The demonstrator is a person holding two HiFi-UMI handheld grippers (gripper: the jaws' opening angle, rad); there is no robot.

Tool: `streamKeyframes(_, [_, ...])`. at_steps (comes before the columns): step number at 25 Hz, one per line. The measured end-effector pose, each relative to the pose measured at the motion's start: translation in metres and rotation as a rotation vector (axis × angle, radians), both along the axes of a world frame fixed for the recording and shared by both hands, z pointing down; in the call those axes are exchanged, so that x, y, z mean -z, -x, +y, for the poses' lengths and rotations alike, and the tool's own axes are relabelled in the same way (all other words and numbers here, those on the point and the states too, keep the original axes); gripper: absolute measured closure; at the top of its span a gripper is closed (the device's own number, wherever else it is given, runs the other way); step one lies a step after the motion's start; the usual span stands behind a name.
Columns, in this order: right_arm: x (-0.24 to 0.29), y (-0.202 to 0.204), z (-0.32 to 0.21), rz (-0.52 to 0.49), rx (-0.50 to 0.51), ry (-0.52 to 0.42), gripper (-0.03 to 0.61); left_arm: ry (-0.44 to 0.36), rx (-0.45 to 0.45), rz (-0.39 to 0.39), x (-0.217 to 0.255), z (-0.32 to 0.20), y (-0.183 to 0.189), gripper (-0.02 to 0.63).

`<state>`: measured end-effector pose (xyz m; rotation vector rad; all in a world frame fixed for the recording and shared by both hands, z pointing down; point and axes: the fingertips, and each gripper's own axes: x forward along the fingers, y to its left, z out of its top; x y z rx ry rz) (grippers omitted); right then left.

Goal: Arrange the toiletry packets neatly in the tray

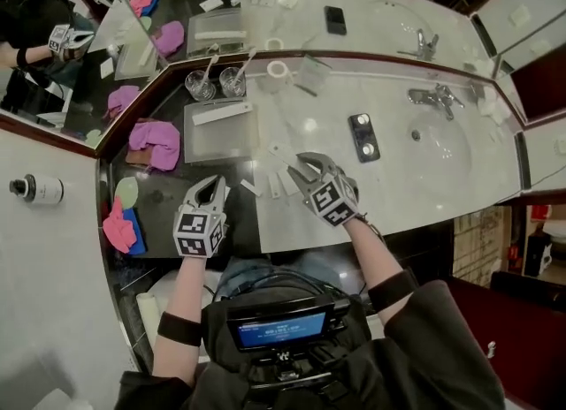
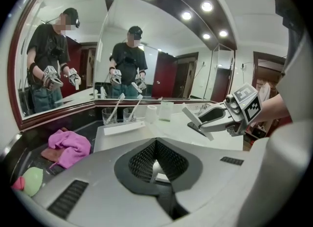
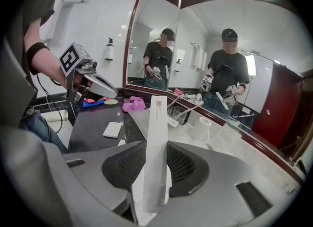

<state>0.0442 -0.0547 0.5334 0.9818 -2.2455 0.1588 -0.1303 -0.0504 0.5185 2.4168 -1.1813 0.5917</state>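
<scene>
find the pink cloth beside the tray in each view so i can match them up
Head view: pink cloth left of centre, on the dark counter just left of the tray.
Left gripper view: lower left.
Right gripper view: small, left of centre.
Shared landmark: the glasses by the mirror.

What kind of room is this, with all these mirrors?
Most likely a hotel bathroom vanity: a sink with a faucet set in a pale counter, large wall mirrors behind it, two glasses, and toiletry packets.
</scene>
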Motion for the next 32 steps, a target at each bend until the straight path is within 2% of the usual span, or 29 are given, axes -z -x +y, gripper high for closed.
streamKeyframes(6, [-0.021,0.078,-0.037,0.146,0.217,-0.014,0.434,-0.019,0.043,-0.006,-0.005,-0.023,0.033,0.613])
streamKeyframes(12, [-0.040,0.123,-0.074,0.275,0.373,-0.016,0.434,-0.017,0.077,0.004,-0.019,-0.047,0.053,0.612])
streamKeyframes(20, [-0.066,0.155,-0.113,0.372,0.483,-0.016,0.434,-0.010,0.114,0.010,-0.036,-0.074,0.066,0.614])
streamKeyframes(32, [-0.102,0.178,-0.152,0.465,0.530,-0.013,0.434,0.003,0.138,0.004,-0.051,-0.092,0.081,0.614])
